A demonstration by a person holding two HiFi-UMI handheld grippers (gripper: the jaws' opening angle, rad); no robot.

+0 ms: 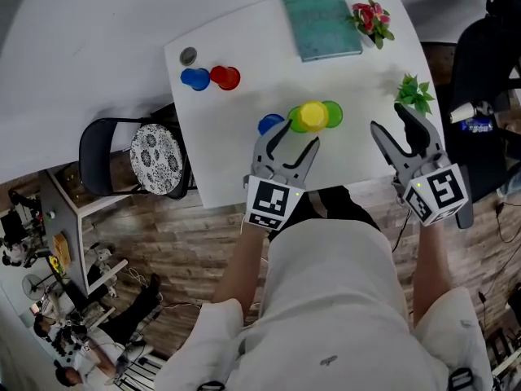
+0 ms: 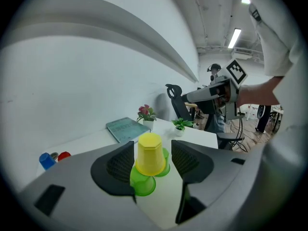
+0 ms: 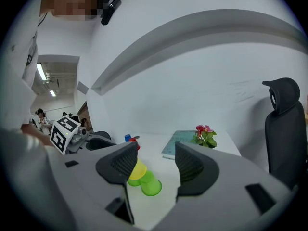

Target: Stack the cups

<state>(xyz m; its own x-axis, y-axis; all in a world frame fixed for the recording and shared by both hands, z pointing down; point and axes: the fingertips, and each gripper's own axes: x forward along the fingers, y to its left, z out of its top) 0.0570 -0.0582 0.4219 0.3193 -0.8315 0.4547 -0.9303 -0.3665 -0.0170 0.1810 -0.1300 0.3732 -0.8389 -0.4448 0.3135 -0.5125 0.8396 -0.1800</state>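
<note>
While left tongs (image 1: 299,135) gape, yellow cup (image 1: 314,115) tops green cups (image 1: 333,113).

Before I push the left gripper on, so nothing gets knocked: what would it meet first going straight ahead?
Most likely the yellow cup, upside down on two green cups, centred in line with the left gripper's open jaws; how close is unclear.

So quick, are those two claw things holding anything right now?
Left gripper: open; the upside-down yellow plastic cup stands between its jaws, not gripped.
Right gripper: open, holding nothing.
</note>
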